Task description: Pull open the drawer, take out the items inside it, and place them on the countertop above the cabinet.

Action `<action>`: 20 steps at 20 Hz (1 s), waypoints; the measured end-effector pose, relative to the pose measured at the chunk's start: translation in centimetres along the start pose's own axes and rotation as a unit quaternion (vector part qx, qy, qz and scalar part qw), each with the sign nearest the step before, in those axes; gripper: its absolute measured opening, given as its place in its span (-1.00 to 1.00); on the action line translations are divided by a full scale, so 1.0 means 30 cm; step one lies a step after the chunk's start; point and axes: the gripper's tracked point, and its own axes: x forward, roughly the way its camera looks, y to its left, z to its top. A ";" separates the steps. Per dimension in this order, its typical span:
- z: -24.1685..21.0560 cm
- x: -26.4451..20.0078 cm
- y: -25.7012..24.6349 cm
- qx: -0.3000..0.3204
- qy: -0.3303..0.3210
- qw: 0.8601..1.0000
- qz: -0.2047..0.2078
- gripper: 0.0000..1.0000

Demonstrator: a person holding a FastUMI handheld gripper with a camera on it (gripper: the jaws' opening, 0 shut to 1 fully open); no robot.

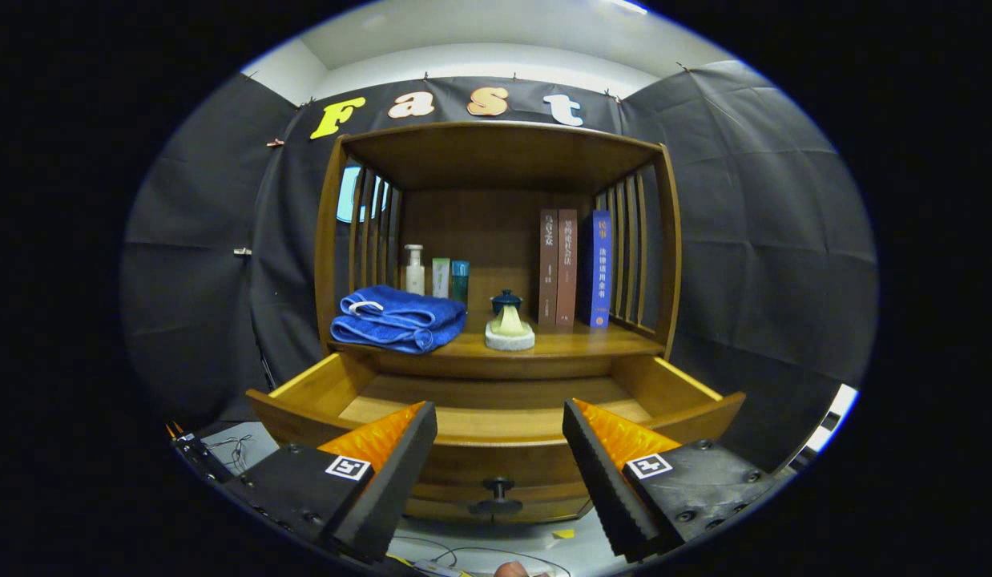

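The claw (500, 449) is spread wide, with nothing between its fingers (384, 473). It hovers in front of the cabinet, apart from every object.

Just ahead of the fingers, and seen between them, is the drawer (496, 425), pulled out toward the camera. Its dark round knob (498, 489) sits on the front panel, centred in the gap between the fingers. The visible part of the drawer floor is bare wood; the front portion is hidden behind the front panel and the fingers, so its contents cannot be determined.

Beyond the drawer lies the counter (560, 344), the wooden surface directly above it, enclosed by the cabinet (496, 152) with slatted side walls. Items on the counter, front to back:
- a folded blue towel (396, 319) at the left front;
- a small teapot (508, 303) standing on a pale round base (510, 338), near the centre, right of the towel;
- three bottles (436, 274) behind the towel, upright, close together;
- three books (574, 268) standing upright at the right, beside the slatted wall.
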 end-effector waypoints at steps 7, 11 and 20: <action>-0.202 0.035 -0.024 -0.002 0.035 0.999 -0.002 1.00; -0.266 0.071 -0.020 0.007 0.048 0.999 0.002 1.00; -0.269 0.138 -0.011 0.017 0.048 0.999 0.007 1.00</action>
